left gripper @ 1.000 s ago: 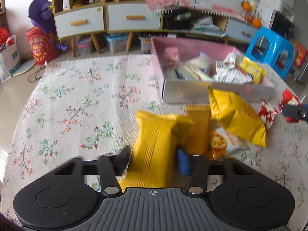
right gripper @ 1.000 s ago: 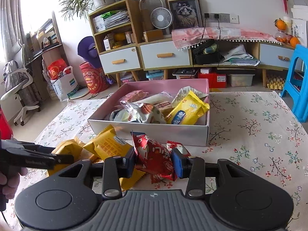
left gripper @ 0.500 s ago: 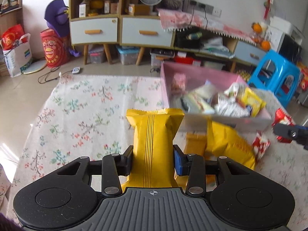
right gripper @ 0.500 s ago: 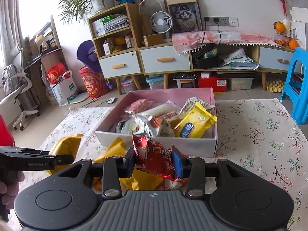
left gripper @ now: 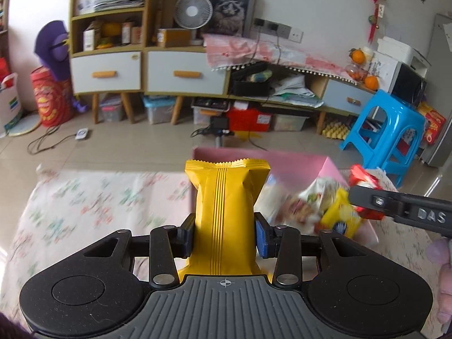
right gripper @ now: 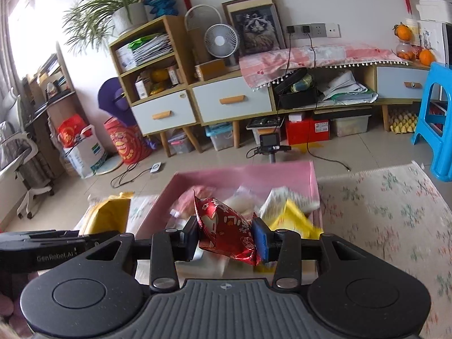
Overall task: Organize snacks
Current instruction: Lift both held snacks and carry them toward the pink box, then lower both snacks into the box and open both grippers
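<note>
since a second ago you have lifted both packets off the table, and the pink box (right gripper: 285, 173) is now sitting close under them. your left gripper (left gripper: 225, 238) is clamping the yellow snack bag (left gripper: 225, 212) upright, its crimped top standing by the box's near left corner. your right gripper (right gripper: 225, 240) is pinching the red foil packet (right gripper: 226, 233) over the box's near edge, above the blurred snacks inside. the floral tablecloth (right gripper: 395, 212) is spreading out on both sides of the box.
</note>
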`<state>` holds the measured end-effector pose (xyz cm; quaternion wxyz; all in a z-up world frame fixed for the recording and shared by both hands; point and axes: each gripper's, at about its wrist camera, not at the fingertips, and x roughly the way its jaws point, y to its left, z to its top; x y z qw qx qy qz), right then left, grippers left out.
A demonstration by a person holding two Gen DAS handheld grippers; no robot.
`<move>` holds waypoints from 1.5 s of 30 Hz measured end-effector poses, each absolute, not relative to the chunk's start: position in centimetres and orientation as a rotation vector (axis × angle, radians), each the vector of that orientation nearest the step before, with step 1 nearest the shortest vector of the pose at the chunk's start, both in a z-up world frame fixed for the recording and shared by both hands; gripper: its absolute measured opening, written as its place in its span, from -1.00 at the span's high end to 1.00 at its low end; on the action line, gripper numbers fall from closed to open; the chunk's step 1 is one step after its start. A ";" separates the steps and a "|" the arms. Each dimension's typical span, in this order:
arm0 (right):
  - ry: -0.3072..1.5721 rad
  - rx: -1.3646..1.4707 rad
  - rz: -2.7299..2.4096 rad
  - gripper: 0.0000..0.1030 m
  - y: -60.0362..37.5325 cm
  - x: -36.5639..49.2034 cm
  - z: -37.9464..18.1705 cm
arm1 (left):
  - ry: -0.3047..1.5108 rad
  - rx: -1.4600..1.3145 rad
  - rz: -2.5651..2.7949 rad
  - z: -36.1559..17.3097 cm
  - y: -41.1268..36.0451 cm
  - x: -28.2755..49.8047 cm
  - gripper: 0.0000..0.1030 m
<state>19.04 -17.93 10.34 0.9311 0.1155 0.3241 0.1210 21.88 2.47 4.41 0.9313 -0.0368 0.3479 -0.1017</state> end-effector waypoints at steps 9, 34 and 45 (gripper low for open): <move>0.701 0.369 0.195 0.40 -18.6 25.4 8.2 | 0.753 -0.088 -0.233 1.7 -0.7 27.8 0.25; 0.654 0.317 0.173 -0.50 -18.9 24.8 10.4 | 0.700 -0.093 -0.250 3.2 -0.6 26.3 -0.57; 0.656 0.266 0.162 -0.72 -19.0 21.0 12.2 | 0.697 -0.055 -0.242 5.0 0.8 21.6 -0.73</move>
